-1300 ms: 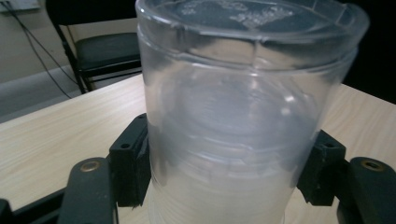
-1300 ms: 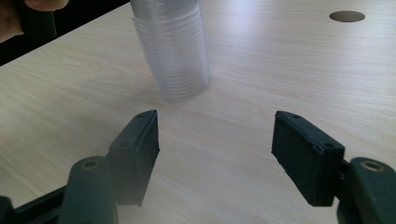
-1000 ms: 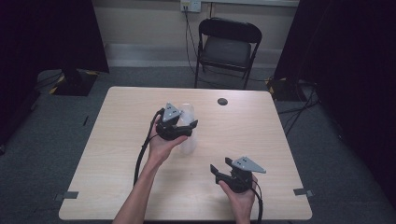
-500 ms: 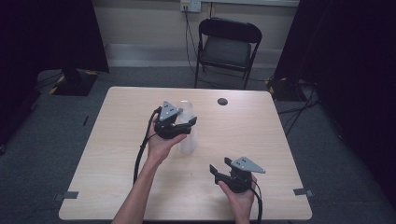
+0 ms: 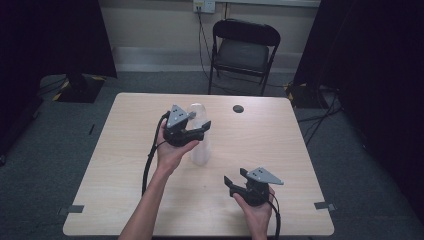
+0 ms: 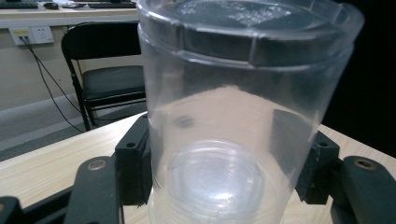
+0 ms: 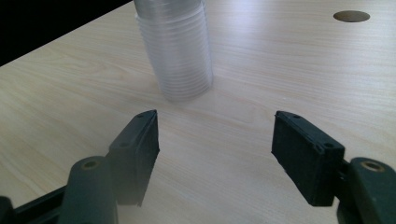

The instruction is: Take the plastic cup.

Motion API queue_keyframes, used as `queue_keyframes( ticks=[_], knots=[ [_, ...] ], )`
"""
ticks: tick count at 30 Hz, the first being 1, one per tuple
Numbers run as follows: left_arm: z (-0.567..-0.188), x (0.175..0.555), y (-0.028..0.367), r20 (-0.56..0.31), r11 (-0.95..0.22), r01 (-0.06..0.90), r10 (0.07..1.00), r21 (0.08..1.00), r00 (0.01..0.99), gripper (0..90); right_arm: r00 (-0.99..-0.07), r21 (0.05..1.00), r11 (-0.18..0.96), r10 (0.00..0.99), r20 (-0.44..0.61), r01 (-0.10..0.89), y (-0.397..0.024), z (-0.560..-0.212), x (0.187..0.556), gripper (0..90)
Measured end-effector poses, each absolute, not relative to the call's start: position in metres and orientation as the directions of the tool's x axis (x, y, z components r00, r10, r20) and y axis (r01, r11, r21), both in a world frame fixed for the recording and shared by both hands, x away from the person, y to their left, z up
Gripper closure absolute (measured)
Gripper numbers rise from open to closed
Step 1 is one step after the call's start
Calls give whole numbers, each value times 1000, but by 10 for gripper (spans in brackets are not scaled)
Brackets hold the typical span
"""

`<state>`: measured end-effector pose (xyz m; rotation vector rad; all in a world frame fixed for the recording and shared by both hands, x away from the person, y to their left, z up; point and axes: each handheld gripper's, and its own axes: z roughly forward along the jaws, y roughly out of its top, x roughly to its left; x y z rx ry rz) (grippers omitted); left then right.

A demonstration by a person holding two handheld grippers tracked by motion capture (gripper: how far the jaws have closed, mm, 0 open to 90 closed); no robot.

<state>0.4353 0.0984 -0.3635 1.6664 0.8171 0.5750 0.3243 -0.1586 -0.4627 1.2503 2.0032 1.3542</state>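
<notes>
I can read no words, numbers, brands or signs here. The clear plastic cups in the middle of my left gripper view have no print or label on them. The pale wooden worktop in the high view is plain, with no sticker or writing that I can make out.

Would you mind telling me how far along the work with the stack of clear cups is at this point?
Done: the left hand-held gripper has just been closing, and its pads sit against the top clear cup of the cup stack on the table. In hand: gripping that cup. Left: probably lifting it off; the right hand-held gripper waits open, holding nothing.
</notes>
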Motion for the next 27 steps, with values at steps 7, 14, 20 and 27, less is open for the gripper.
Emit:
queue_keyframes(
  ticks=[7,14,20,27],
  knots=[
    [-359,434,101,-47,-111,201,762,973,646,359,-513,887,124,847,139,445,-158,-463,325,321],
    [-345,429,102,-51,-97,187,753,978,656,362,-514,887,121,846,142,445,-159,-463,324,321],
    [-335,422,103,-41,-89,163,753,983,656,358,-513,886,118,846,147,448,-159,-463,323,321],
    [-326,412,102,-21,-91,133,747,987,665,359,-516,886,122,844,144,447,-158,-463,323,321]
  ],
)
